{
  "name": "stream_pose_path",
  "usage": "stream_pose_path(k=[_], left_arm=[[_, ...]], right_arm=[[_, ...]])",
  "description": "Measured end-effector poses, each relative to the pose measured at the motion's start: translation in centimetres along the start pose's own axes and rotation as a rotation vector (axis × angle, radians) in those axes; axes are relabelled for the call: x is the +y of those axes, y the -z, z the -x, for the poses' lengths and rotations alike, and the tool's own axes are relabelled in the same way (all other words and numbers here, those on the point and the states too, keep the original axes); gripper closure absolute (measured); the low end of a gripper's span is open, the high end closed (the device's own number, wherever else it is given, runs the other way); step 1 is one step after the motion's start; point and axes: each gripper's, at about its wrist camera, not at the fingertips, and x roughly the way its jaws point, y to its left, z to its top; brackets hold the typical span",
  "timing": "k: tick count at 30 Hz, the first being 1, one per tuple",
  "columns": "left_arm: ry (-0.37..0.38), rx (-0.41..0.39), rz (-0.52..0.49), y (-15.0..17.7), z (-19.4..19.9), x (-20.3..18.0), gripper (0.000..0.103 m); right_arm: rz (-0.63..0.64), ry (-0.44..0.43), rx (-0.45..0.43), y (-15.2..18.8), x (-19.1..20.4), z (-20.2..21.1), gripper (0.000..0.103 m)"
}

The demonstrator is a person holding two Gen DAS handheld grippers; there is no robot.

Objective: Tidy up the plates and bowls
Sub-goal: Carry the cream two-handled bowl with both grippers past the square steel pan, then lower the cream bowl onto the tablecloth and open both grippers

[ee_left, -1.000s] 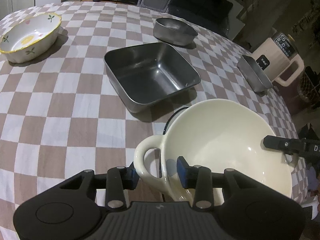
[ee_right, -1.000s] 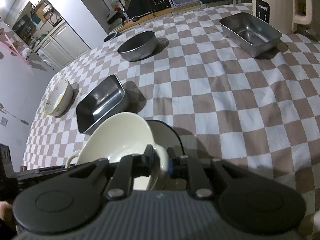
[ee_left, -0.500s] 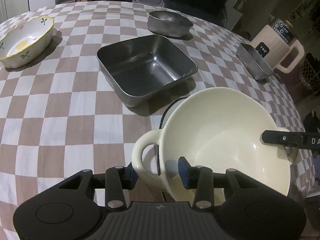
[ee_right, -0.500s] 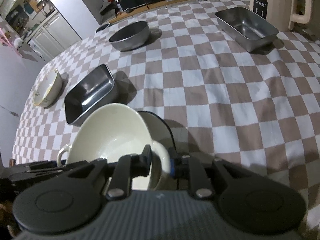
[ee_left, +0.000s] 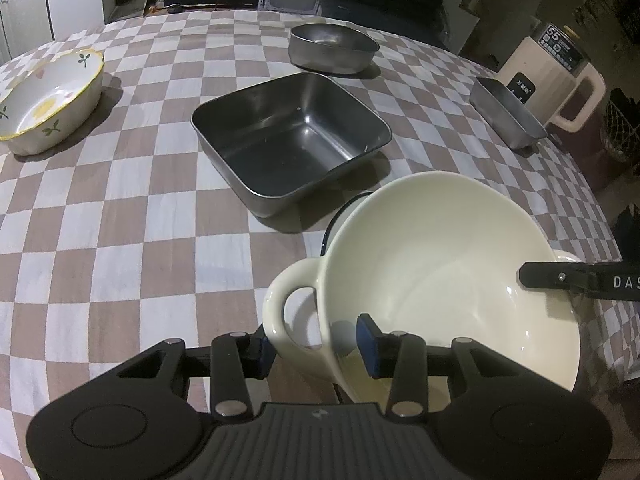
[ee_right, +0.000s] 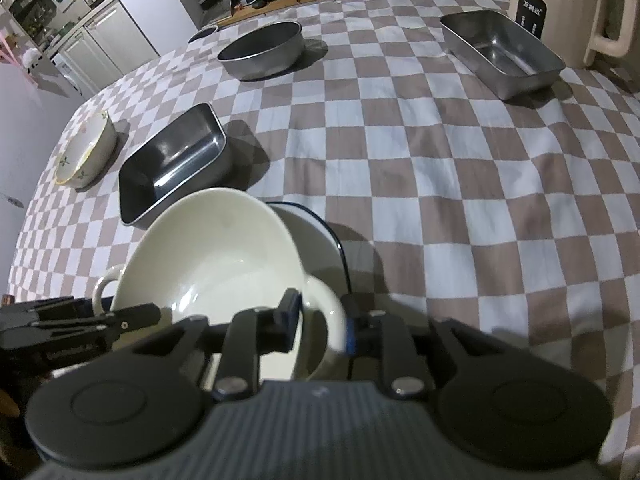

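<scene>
The left gripper has its blue pads on either side of one loop handle of a cream two-handled bowl; whether they press it cannot be told. The right gripper straddles the opposite handle, its jaws opening and the pads just clear of it. The bowl sits tilted inside a dark-rimmed white bowl near the table's front edge. Just beyond stands a square steel tray. A round steel bowl lies toward the far edge, a rectangular steel tray near the far right corner, and a flowered ceramic bowl at the left edge.
</scene>
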Motion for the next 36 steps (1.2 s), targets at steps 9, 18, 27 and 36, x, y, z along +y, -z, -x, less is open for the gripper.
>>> stream_pose_path(k=[9, 18, 27, 36], left_arm=[[0.003, -0.019, -0.051, 0.0, 0.6, -0.8, 0.061], [-0.006, 0.022, -0.077, 0.2, 0.0, -1.2, 0.061], [0.0, 0.023, -0.069, 0.0, 0.2, -1.1, 0.061], [0.011, 0.04, -0.071, -0.1, 0.4, -1.4, 0.057]], right_arm=[[0.072, 0.085, 0.035, 0.3, 0.8, -0.7, 0.069], [0.084, 0.091, 0.047, 0.3, 0.6, -1.1, 0.068], [0.096, 0.093, 0.065, 0.4, 0.9, -1.4, 0.066], [0.146, 0.102, 0.096, 1.0, 1.3, -1.2, 0.056]])
